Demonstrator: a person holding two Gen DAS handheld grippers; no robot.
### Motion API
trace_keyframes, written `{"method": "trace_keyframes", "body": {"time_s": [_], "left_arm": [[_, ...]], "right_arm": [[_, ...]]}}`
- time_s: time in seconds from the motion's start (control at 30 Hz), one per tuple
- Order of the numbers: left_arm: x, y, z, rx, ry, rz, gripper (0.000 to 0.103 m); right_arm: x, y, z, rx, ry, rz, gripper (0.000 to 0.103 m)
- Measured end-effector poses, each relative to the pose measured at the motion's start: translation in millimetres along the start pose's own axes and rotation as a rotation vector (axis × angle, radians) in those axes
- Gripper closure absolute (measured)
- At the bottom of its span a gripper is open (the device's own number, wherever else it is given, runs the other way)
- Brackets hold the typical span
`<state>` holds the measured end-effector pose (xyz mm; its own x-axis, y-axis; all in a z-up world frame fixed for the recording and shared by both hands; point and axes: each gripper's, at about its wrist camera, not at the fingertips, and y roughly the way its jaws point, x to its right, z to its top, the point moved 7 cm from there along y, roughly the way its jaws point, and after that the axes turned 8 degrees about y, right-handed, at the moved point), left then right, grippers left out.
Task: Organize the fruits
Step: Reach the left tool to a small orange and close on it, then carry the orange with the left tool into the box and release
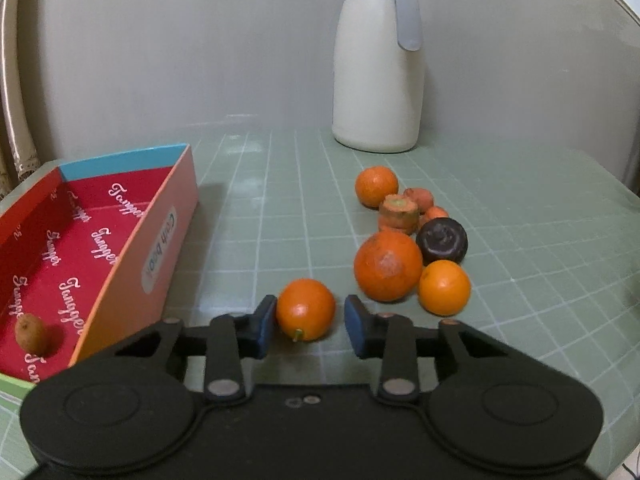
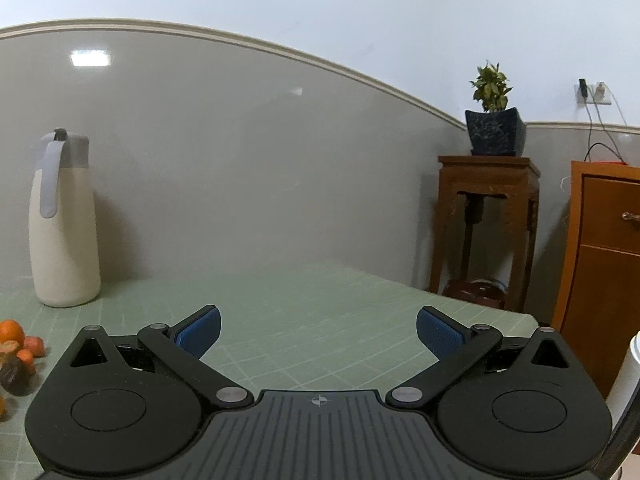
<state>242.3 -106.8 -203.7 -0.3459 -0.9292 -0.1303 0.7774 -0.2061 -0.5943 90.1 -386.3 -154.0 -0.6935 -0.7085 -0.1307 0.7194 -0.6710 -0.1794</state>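
1. Green gridded table mat (image 1: 280, 208) against a grey wall, and we're right at the pick.
2. Left gripper (image 1: 310, 322) has its blue pads spread either side of a small orange (image 1: 306, 309); the left pad looks to be touching the skin, the right pad stands just clear, so nothing is clamped yet.
3. That orange sits on the mat, just beside the red box (image 1: 100, 248), stem end facing the camera.
4. Right gripper (image 2: 319, 330) hangs wide apart over bare mat, holding nothing, well away from the pile.
5. Progress, by my reckoning: early. One brown fruit (image 1: 31, 334) lies in the box; everything else is outside it.
6. Count on the mat: four oranges in all, including the big orange (image 1: 387, 266) and two smaller ones beyond and beside it.
7. One dark purple fruit (image 1: 442, 240), one cut carrot stub (image 1: 399, 214), and two small orange-red bits behind it, too small to name.
8. One cream jug (image 1: 378, 68) stands at the back.
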Motion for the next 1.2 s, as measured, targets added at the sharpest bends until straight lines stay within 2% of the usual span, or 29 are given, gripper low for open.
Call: {"method": "trace_keyframes", "body": {"time_s": [0.03,0.37,0.67,0.97,1.2], "left_arm": [[-0.2,-0.4,0.1,0.002,0.002,0.005,0.082],[-2.8,-2.1,0.9,0.01,-0.019,0.001,0.082],[-5.7,-22.0,9.6,0.089,0.004,0.038,0.082],[-27.5,-52.6,21.6,0.207,0.015,0.175,0.082],[-67.3,-63.6,22.3,0.205,-0.068,0.278,0.082]], "right_arm": [[-0.9,0.2,-0.5,-0.002,-0.001,0.004,0.0],[-6.7,1.8,-3.3,-0.016,-0.003,0.034,0.0],[-12.1,2.8,-5.4,-0.027,-0.013,0.039,0.0],[-24.7,0.8,-8.5,-0.03,-0.036,0.075,0.0],[-40.7,-3.8,-13.2,-0.036,-0.05,0.116,0.0]]}}
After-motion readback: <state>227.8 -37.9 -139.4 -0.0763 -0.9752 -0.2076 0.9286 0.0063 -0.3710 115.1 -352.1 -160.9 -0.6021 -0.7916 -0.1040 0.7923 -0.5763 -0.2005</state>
